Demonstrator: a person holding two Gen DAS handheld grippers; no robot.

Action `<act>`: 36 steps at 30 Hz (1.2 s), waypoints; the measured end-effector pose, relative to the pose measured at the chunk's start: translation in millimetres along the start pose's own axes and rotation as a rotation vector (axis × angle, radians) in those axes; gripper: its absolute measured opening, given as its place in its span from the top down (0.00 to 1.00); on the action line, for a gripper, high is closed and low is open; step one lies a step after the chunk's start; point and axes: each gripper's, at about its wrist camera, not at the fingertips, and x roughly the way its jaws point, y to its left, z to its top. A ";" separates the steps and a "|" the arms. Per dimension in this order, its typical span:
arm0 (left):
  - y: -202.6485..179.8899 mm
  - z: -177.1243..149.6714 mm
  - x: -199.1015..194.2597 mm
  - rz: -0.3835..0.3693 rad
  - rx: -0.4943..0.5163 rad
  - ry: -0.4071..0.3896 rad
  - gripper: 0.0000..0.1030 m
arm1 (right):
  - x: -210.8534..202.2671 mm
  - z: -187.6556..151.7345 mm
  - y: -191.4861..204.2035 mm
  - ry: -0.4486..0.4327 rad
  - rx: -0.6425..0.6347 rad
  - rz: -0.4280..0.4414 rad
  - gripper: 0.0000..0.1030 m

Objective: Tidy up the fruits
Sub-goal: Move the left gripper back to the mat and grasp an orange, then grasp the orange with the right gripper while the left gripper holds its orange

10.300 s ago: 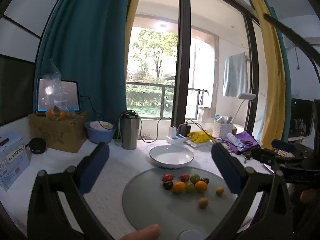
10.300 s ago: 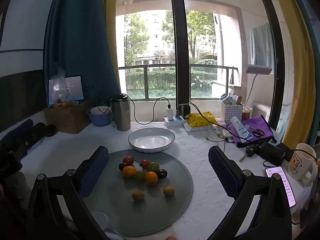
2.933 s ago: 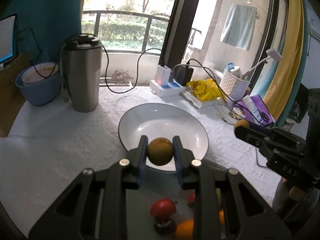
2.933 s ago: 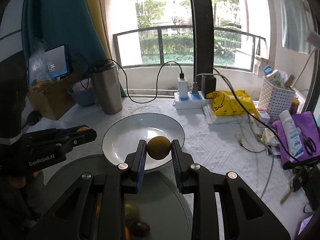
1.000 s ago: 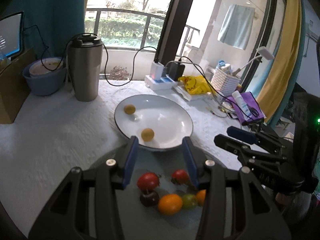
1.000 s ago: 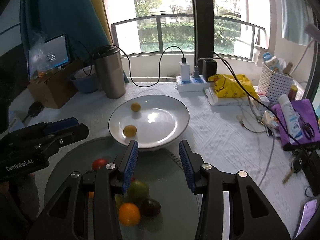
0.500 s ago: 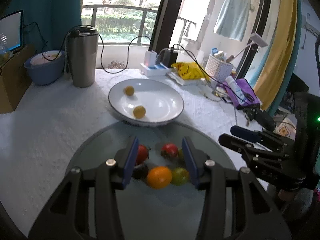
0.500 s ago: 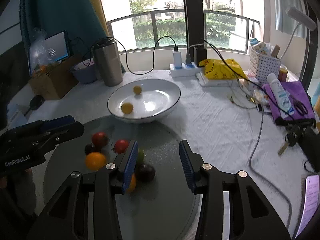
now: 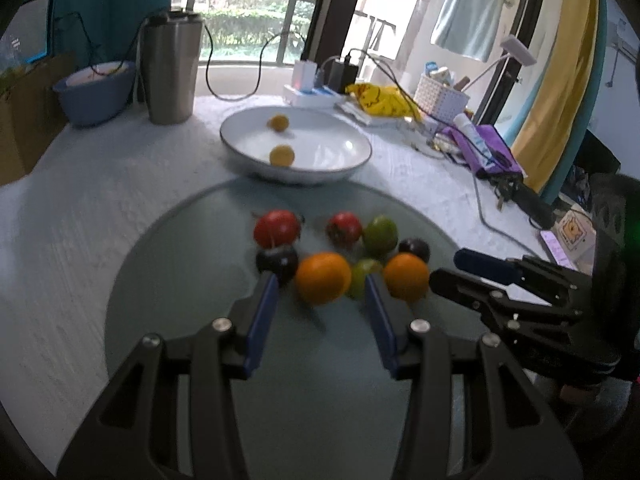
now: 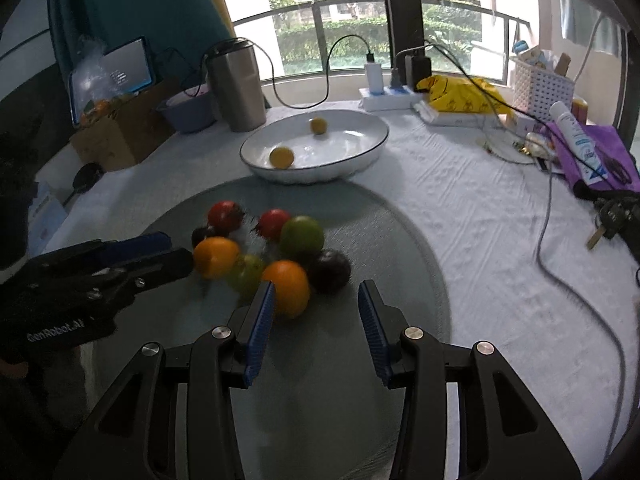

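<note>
Downward — both tongs [image 9: 320, 280] [image 10: 316, 286] agape over fruit [image 9: 323, 278].

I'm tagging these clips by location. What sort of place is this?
Most likely a home, a table by a balcony window: a towel hangs outside, curtains frame the glass, and a thermos and power strip clutter the tablecloth.

The near orange [image 9: 322, 277] and the dark plum [image 9: 277, 262] beside it were smeared by motion blur. A green fruit [image 9: 362, 271] was half hidden between two oranges. The laptop screen [image 9: 29, 36] was cut off at the frame's edge.
</note>
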 end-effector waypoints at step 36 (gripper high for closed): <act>-3.1 11.9 28.7 -0.024 0.033 0.038 0.78 | 11.3 2.2 4.3 0.011 -0.050 0.076 0.68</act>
